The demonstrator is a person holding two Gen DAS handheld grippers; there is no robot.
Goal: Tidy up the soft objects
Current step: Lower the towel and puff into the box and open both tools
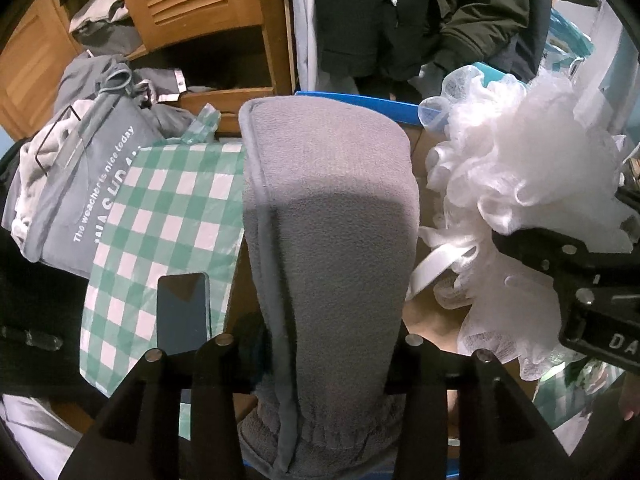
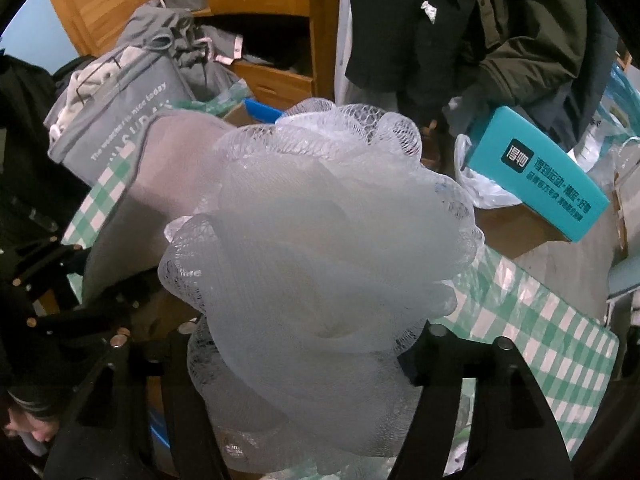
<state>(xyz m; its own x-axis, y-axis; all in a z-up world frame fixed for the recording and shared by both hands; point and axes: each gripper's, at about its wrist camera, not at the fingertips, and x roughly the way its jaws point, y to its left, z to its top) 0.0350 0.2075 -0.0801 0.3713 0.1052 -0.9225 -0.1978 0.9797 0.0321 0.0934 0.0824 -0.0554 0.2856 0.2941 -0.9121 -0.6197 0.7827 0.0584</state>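
Note:
My left gripper is shut on a folded grey fleece towel, which stands up between the fingers and fills the middle of the left wrist view. The towel also shows at the left of the right wrist view. My right gripper is shut on a white mesh bath puff that fills the right wrist view. The puff and the right gripper's black body show at the right of the left wrist view, close beside the towel.
A green-and-white checked plastic sheet covers the surface, with a dark phone on it. A grey fabric basket of clothes stands at the left. A teal box, a wooden cupboard and hanging dark coats lie behind.

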